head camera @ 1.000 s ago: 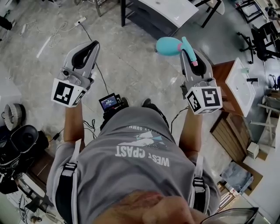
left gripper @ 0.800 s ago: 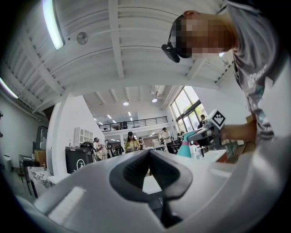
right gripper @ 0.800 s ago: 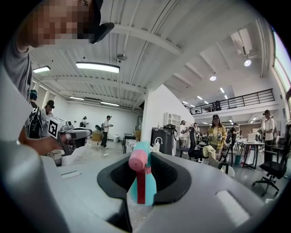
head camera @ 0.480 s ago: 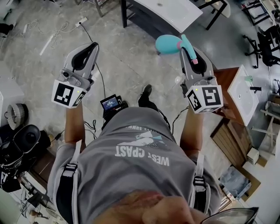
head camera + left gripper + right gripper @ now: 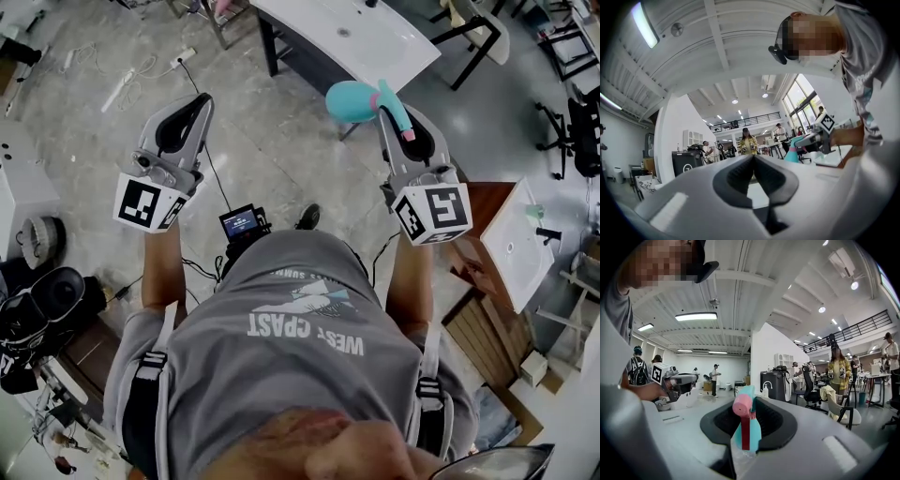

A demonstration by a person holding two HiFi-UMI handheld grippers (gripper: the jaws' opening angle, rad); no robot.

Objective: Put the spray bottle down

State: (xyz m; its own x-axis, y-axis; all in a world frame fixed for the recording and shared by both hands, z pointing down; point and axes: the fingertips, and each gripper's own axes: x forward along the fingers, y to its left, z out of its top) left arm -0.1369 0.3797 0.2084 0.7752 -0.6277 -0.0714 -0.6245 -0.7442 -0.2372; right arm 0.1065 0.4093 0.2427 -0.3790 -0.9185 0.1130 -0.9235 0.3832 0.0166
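The spray bottle point(image 5: 352, 100) is teal with a pink trigger head, and it lies level in the air above the floor, its body pointing away from me. My right gripper point(image 5: 399, 116) is shut on its neck, just behind the pink head point(image 5: 742, 406). The teal body point(image 5: 751, 426) sticks out past the pads in the right gripper view. My left gripper point(image 5: 200, 98) is held level at the same height on the left, shut with nothing between its pads point(image 5: 740, 171). In the left gripper view the bottle point(image 5: 793, 153) shows off to the right.
A white table top point(image 5: 361, 37) on dark legs stands just ahead of the bottle. A white washbasin point(image 5: 511, 234) on a wooden cabinet is at the right. Cables and a power strip point(image 5: 178, 58) lie on the concrete floor; black bags point(image 5: 37, 309) sit at the left. Several people stand far off.
Both grippers and I have moved forward together. The white table has come closer, now just beyond the bottle. The grip on the bottle is unchanged.
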